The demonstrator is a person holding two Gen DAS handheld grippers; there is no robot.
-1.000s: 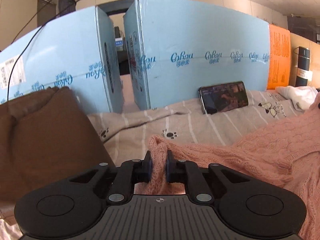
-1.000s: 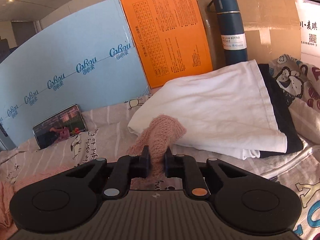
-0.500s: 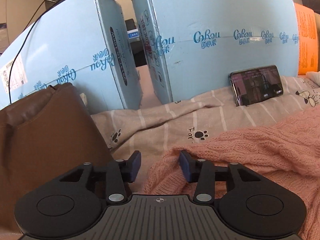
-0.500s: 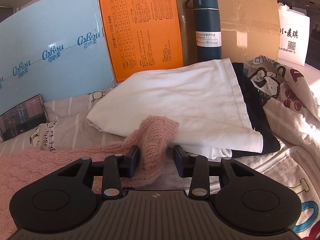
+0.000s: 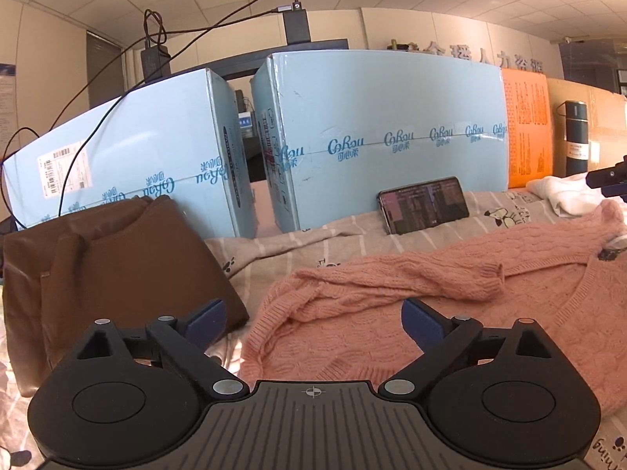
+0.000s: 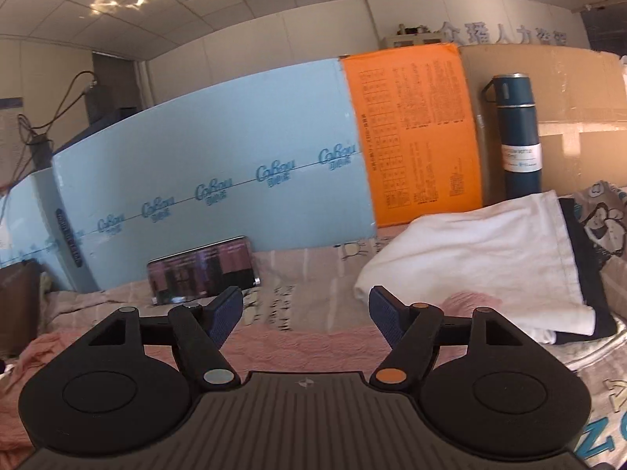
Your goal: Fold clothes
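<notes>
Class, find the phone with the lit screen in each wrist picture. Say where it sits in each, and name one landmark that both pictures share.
Left wrist: the phone leans against the light blue box, right of centre, beyond the pink sweater.
Right wrist: the phone is left of centre, just above the left finger, against the same blue box.
Shared landmark: the orange box.

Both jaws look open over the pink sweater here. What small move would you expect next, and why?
Probably the left gripper dips to pinch the loose sleeve lying across the pink sweater. Both sets of jaws have just been opening, nothing is pressed between them, and the right gripper also hangs free, so the sweater lies flat but unfolded.
</notes>
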